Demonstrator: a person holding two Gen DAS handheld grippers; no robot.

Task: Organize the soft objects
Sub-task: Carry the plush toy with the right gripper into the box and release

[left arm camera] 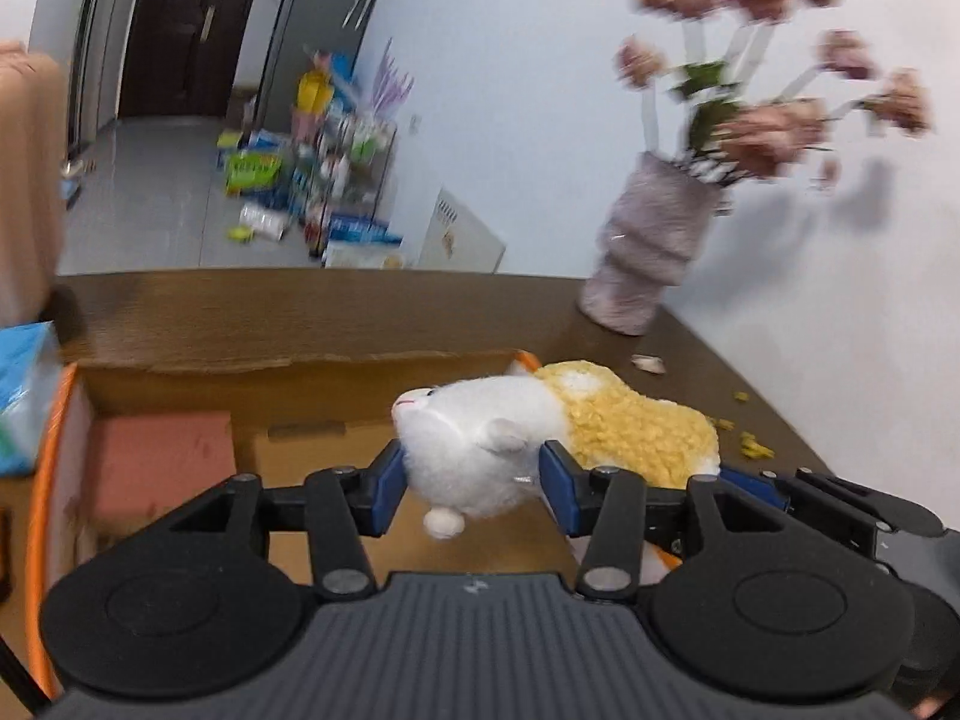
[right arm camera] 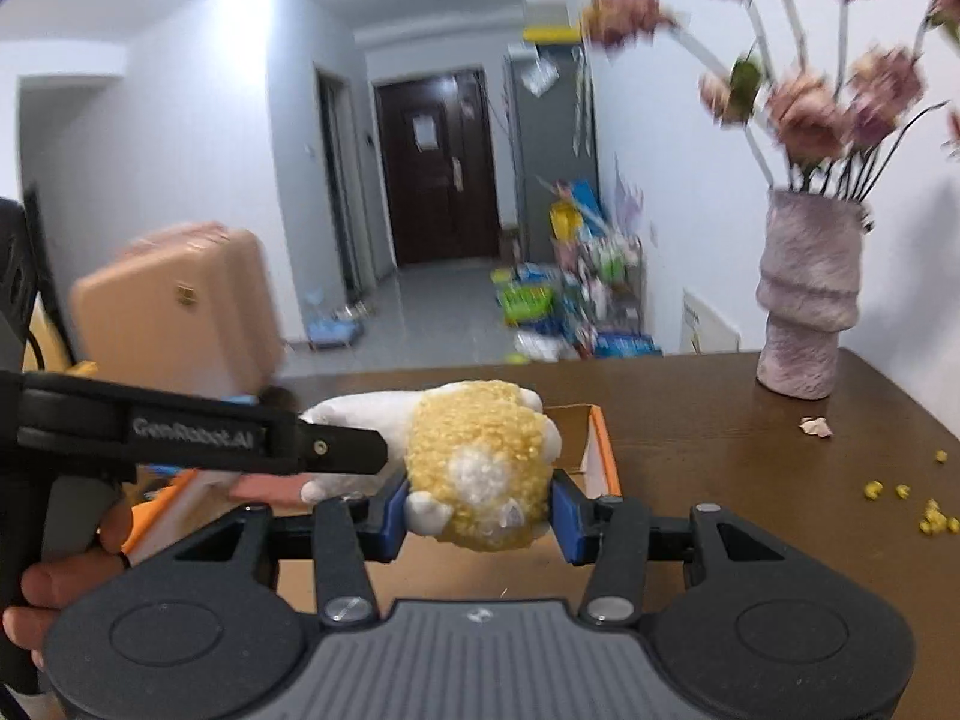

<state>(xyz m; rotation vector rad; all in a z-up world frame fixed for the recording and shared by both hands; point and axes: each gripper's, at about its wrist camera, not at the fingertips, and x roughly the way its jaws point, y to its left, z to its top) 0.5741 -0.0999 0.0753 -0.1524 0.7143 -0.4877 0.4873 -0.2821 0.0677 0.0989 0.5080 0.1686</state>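
A plush toy (left arm camera: pixel 480 450) with a white front and a yellow woolly back is held by both grippers above an open cardboard box (left arm camera: pixel 312 414). My left gripper (left arm camera: pixel 471 483) is shut on the toy's white end. My right gripper (right arm camera: pixel 477 513) is shut on its yellow end (right arm camera: pixel 480 462). The left gripper's black body (right arm camera: pixel 198 438) shows in the right wrist view, reaching to the white end. The right gripper's fingers (left arm camera: pixel 756 489) show at the right in the left wrist view. A pink soft block (left arm camera: pixel 162 462) lies in the box at the left.
A grey vase (right arm camera: pixel 807 294) with pink flowers stands at the far right of the brown table (right arm camera: pixel 750 480). Yellow crumbs (right arm camera: pixel 918 510) lie near the right edge. A blue packet (left arm camera: pixel 24 396) sits left of the box. A tan suitcase (right arm camera: pixel 174 306) stands beyond the table.
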